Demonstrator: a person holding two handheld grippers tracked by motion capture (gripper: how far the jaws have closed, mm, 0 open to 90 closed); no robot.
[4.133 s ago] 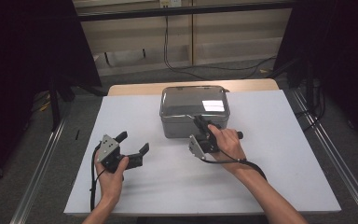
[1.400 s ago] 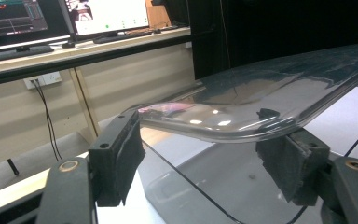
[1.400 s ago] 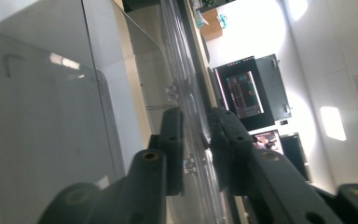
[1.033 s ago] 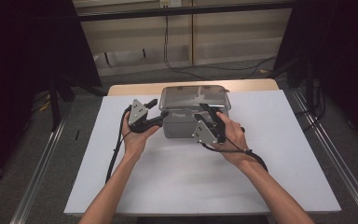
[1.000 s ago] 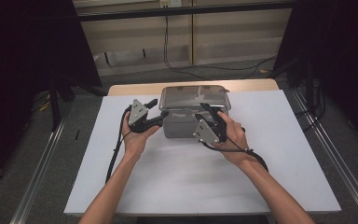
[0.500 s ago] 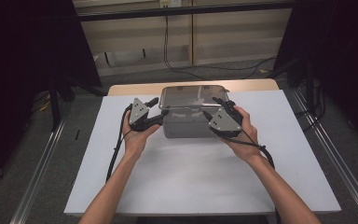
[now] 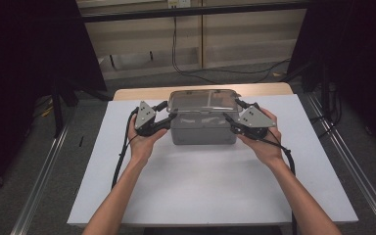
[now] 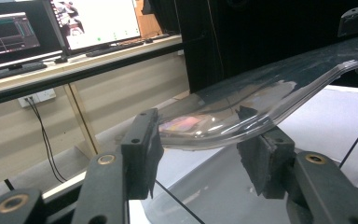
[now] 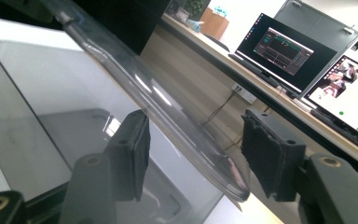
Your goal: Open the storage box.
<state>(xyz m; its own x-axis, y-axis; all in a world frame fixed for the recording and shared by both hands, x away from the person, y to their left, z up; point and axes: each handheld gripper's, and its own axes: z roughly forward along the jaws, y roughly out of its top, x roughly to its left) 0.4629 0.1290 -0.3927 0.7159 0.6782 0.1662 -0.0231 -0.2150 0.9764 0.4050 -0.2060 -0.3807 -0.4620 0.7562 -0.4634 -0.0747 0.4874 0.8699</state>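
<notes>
White sheeting covers the tabletop (image 7: 200,196) where a person, forearms reaching in from the near edge, works on a smoke-grey translucent plastic box (image 7: 200,132) that stands at the far middle of the tabletop.

Its clear lid (image 7: 203,100) lies over the box top, and both gripper views show it tilted against the box walls (whether that is a real lift or just the camera's lean cannot be told).

The step in hand looks like taking the lid off, one tool at each short end. The left gripper (image 7: 168,110) has its jaws at a middling width, and they have just been closing. In the left gripper view the lid's rim (image 8: 270,93) spans from one pad to the other, so the pads appear to press on it. The right gripper (image 7: 231,109) has had its jaws opening. In the right gripper view the lid edge (image 9: 135,74) runs between the pads, with clear air before the farther pad, so nothing is gripped there yet.

The next move probably calls for the right jaws to close on that rim. Both hands would then need to raise the lid evenly, since a one-sided pull could drag the light box (image 9: 37,93) along the sheet.

No brand or label can be read on the box or lid. Monitors (image 9: 289,51) on a bench behind show windows, their text too small to make out.
</notes>
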